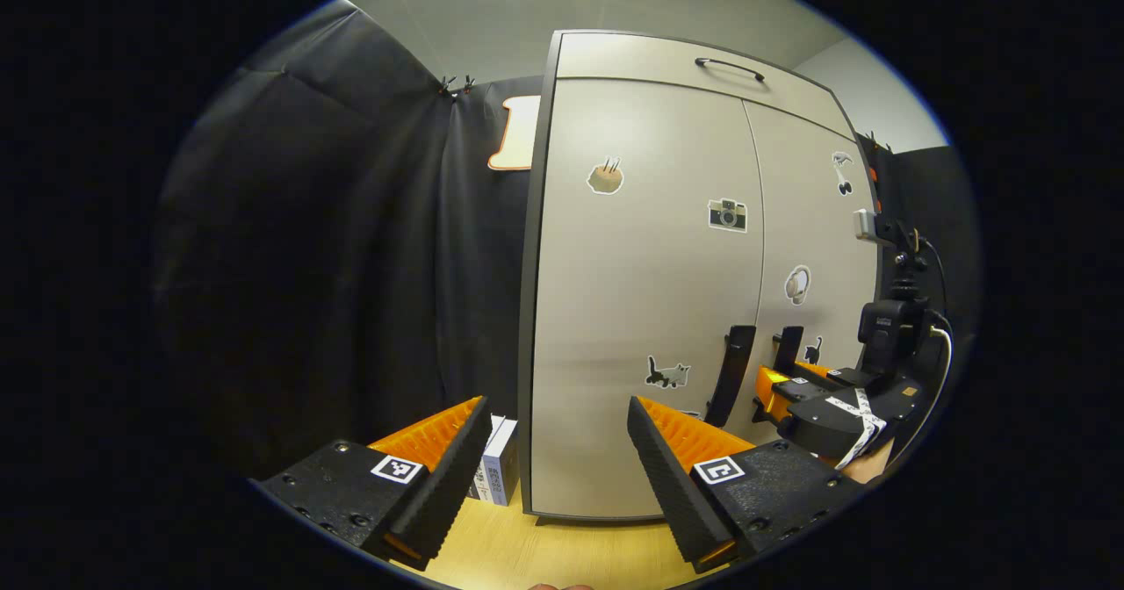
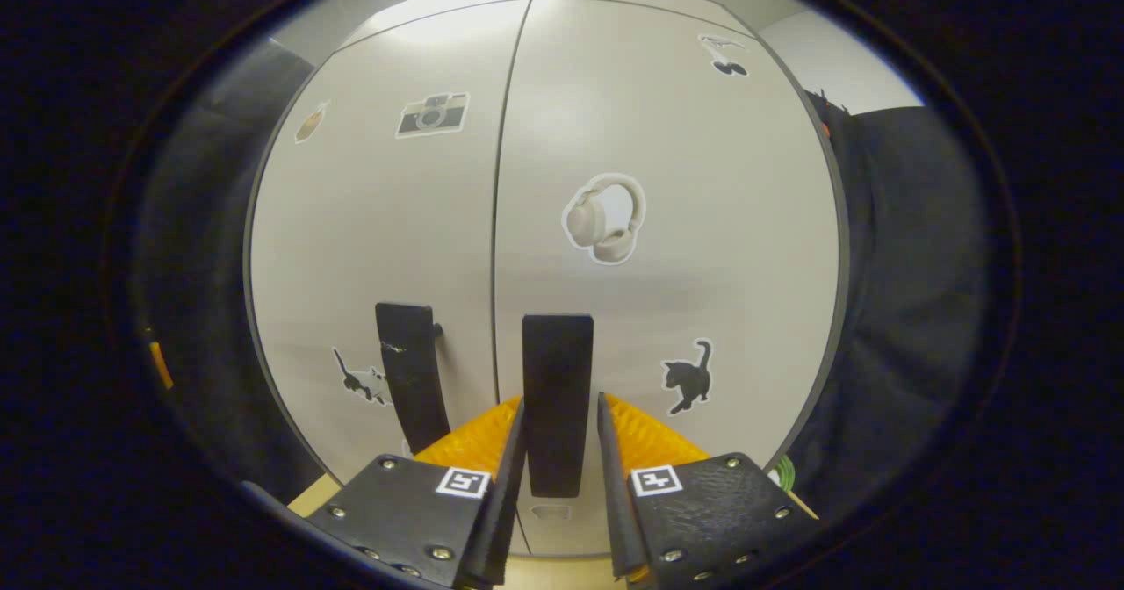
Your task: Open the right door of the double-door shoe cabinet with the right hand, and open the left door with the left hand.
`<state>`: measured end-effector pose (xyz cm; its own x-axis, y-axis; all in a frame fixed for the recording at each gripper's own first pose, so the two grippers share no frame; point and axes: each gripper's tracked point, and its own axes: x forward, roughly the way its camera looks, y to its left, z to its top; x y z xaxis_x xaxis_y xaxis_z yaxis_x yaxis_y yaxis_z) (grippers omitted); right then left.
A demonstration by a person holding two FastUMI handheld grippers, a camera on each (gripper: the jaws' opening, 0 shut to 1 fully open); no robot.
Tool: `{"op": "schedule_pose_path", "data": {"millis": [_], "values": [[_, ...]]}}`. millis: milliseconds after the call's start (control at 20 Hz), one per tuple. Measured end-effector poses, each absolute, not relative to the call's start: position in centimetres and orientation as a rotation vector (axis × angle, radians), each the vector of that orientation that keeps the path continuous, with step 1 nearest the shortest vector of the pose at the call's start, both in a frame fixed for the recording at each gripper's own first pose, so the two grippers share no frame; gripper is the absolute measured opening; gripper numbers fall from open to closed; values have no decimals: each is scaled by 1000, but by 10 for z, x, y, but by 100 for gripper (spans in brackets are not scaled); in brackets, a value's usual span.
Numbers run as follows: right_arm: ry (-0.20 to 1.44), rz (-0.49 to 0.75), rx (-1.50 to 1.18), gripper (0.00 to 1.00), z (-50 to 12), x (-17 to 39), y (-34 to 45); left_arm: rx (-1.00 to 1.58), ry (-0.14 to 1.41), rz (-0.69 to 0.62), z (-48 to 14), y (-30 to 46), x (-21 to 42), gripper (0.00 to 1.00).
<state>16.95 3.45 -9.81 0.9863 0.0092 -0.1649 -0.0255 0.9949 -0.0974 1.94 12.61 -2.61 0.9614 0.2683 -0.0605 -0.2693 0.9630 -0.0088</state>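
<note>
Black right-door handle (image 2: 557,397) betw. right claw (image 2: 557,432) fingers.

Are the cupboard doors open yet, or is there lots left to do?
Nothing is open yet: the right door and left door both sit flush. In hand: the right tongs have the right handle between their fingers, seemingly gripping it. The left tongs are open and short of the left handle. Left to do: pull the right door, then grab and pull the left.
</note>
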Motion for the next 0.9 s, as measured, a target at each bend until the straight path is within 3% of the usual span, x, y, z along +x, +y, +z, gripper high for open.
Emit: {"op": "schedule_pose_path", "data": {"millis": [50,100,200,250,450,500,900], "values": [[173,3,-79,44,-94,160,36,-16,63,272,-27,126,19,96],[169,-2,-83,30,-100,170,35,-15,68,272,-29,127,19,96],[166,-10,-87,30,-101,171,36,-14,81,272,-33,127,16,96],[166,-5,-88,25,-101,170,36,-14,83,272,-33,127,14,96],[157,19,-88,25,-100,165,35,-17,90,279,-37,129,9,93],[153,27,-94,25,-99,163,36,-20,94,278,-39,128,9,96],[163,178,-75,25,-97,145,32,-15,102,261,-43,111,-4,96]]}}
